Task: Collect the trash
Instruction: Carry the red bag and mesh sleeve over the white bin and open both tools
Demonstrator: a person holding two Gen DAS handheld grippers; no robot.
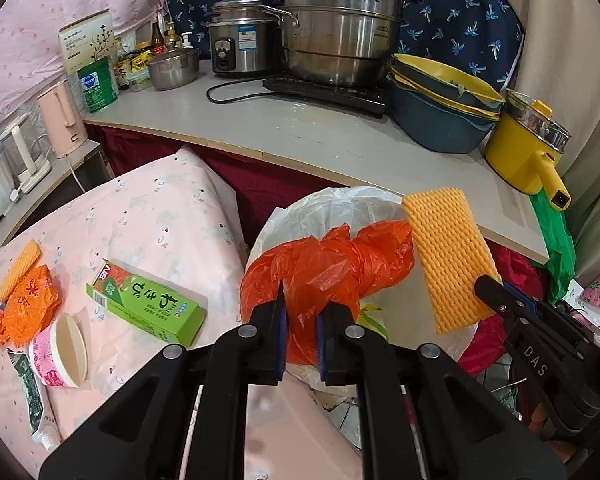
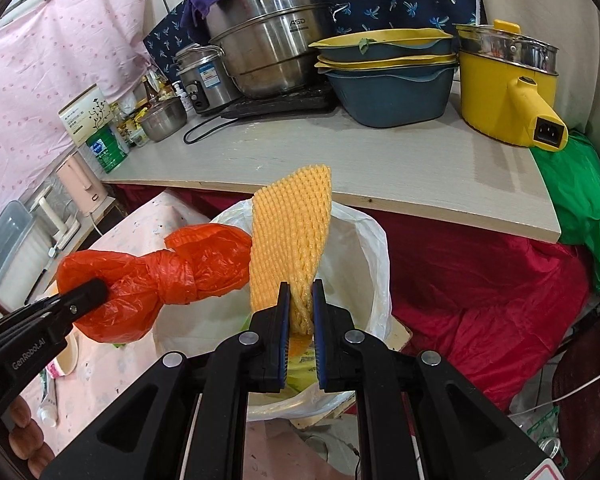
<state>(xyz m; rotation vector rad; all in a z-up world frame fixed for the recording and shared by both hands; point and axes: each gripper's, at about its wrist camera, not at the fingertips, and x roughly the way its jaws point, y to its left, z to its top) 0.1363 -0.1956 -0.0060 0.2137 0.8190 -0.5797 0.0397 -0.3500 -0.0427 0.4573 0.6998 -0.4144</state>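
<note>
Left tongs (image 1: 301, 312) clamp the knotted orange plastic bag (image 1: 324, 264) and right tongs (image 2: 301, 312) pinch the yellow foam net (image 2: 292, 236) over the lined bin (image 2: 374, 240); only the left view shows the green carton (image 1: 146, 304).

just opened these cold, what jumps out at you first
A knotted orange plastic bag in the left gripper and a yellow foam fruit net pinched by the right gripper, both held over the white-lined trash bin. Behind, a big steel steamer pot dominates the counter. Left of the bin, a green carton lies on the pink tablecloth.
</note>
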